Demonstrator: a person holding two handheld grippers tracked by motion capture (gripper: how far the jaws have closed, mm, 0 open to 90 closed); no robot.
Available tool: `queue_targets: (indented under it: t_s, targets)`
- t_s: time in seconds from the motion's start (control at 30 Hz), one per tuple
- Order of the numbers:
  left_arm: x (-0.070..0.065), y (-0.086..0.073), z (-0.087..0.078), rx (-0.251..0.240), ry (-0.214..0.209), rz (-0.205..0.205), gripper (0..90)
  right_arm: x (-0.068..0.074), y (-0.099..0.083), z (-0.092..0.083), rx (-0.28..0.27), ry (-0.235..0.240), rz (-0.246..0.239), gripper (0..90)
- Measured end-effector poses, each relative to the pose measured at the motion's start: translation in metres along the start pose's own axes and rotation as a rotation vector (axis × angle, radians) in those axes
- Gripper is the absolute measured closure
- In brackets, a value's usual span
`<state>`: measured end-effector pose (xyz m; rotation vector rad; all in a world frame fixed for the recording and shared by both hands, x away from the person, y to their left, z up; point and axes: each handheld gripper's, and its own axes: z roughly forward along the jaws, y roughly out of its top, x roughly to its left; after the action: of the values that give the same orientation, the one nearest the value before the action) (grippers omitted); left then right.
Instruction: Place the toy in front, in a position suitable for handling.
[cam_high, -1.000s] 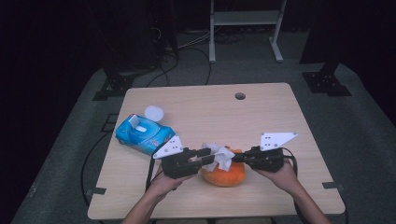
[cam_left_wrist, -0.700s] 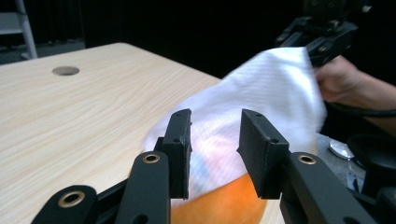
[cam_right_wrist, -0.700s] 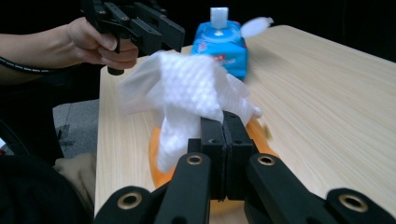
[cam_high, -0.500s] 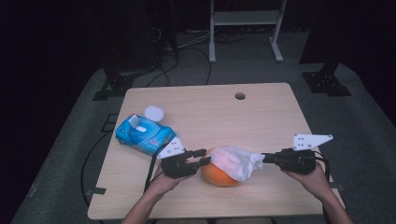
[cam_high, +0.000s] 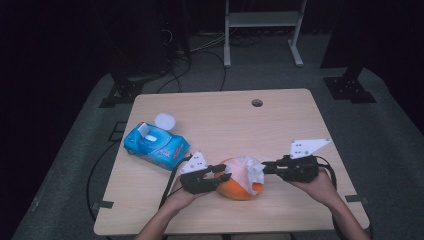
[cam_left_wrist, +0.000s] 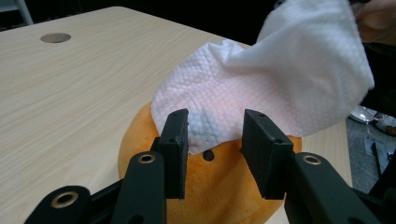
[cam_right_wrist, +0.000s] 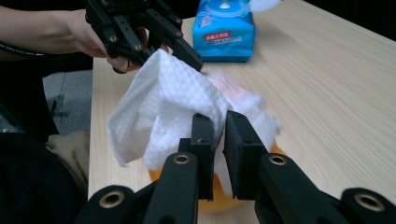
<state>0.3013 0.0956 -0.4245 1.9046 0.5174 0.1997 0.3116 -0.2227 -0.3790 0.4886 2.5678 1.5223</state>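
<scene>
Since the frame half a second back, the right gripper (cam_high: 266, 167) has come back in toward the orange plush toy (cam_high: 239, 186) after pulling out to the side, and the white wet wipe (cam_high: 248, 170), stretched out between the two grippers then, now lies bunched over the top of the toy. Left gripper (cam_high: 222, 175) has sunk slightly and its jaws have just been opening. In the left gripper view the left gripper (cam_left_wrist: 215, 140) has both pads apart with a gap; an edge of the wipe (cam_left_wrist: 261, 79) and the toy's crown (cam_left_wrist: 210, 182) sit between and just beyond them, pads not pressing on either, so it's open. In the right gripper view the right gripper (cam_right_wrist: 219, 140) has its pads nearly together with a fold of the wipe (cam_right_wrist: 177, 98) pinched in the narrow slot, so it's clamped on the wipe, jaws only just starting to ease. The wipe rises from the right gripper's tips and drapes away from it over the toy (cam_right_wrist: 215, 191), which sits directly under and ahead of those tips. Toy rests on the wooden table (cam_high: 280, 125), between the two grippers, touching the left one's tips or nearly. Blue wipes pack (cam_high: 156, 145), flap open, lies well off past the left gripper's outer side; in the right gripper view the pack (cam_right_wrist: 226, 32) is far ahead behind the left gripper.
</scene>
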Motion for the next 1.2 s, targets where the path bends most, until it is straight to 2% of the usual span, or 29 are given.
queue_targets:
  t_s: [0.07,0.1,0.23,0.27,0.3,0.33,0.4,0.5,0.6,0.63,0.67,0.73,0.8,0.93,1.2]
  targets:
    - [0.0,0.0,0.0,0.001,-0.001,0.003,60.7,0.001,0.003,0.005,0.008,0.004,-0.006,80.3]
    - [-0.001,-0.001,0.001,0.002,-0.003,0.002,60.8,0.002,0.012,0.02,0.049,0.008,-0.025,78.1]
    - [-0.001,-0.003,0.001,0.004,0.0,0.002,60.8,0.003,0.019,0.044,0.113,0.016,-0.043,70.5]
    - [-0.001,-0.004,0.001,0.007,0.0,0.002,60.8,0.003,0.02,0.049,0.126,0.007,-0.058,66.3]
    - [-0.001,-0.004,0.001,0.007,0.0,0.002,60.8,0.003,0.02,0.049,0.126,0.007,-0.058,66.3]
    - [0.0,-0.005,0.0,0.008,-0.001,-0.003,61.0,0.005,0.019,0.055,0.135,-0.015,-0.066,60.2]
    - [0.0,-0.007,0.0,0.008,-0.005,0.001,61.0,0.007,0.016,0.059,0.134,-0.039,-0.095,56.2]
    - [-0.001,-0.007,0.0,0.003,-0.013,0.008,57.9,0.008,0.011,0.061,0.133,-0.042,-0.079,56.7]
    - [-0.001,-0.003,-0.005,-0.01,-0.002,0.041,46.3,0.009,-0.002,0.063,0.117,-0.039,-0.04,63.8]
    - [-0.001,-0.003,-0.005,-0.01,-0.002,0.041,42.6,0.009,-0.002,0.063,0.117,-0.039,-0.04,63.8]
    - [0.001,-0.003,-0.006,-0.025,0.001,0.032,37.7,0.009,-0.008,0.06,0.108,-0.039,-0.027,68.7]
    - [0.003,-0.005,-0.004,-0.016,0.0,0.035,34.1,0.009,-0.011,0.057,0.1,-0.036,-0.019,71.5]
    - [0.003,-0.007,0.0,-0.003,-0.015,0.037,34.0,0.01,-0.014,0.054,0.09,-0.034,-0.01,72.9]
    - [-0.003,-0.011,0.006,0.032,-0.02,0.072,35.7,0.011,-0.014,0.05,0.09,-0.026,-0.012,75.4]
    - [-0.006,-0.012,0.007,0.036,-0.03,0.072,37.5,0.013,-0.018,0.034,0.079,-0.027,-0.003,82.0]
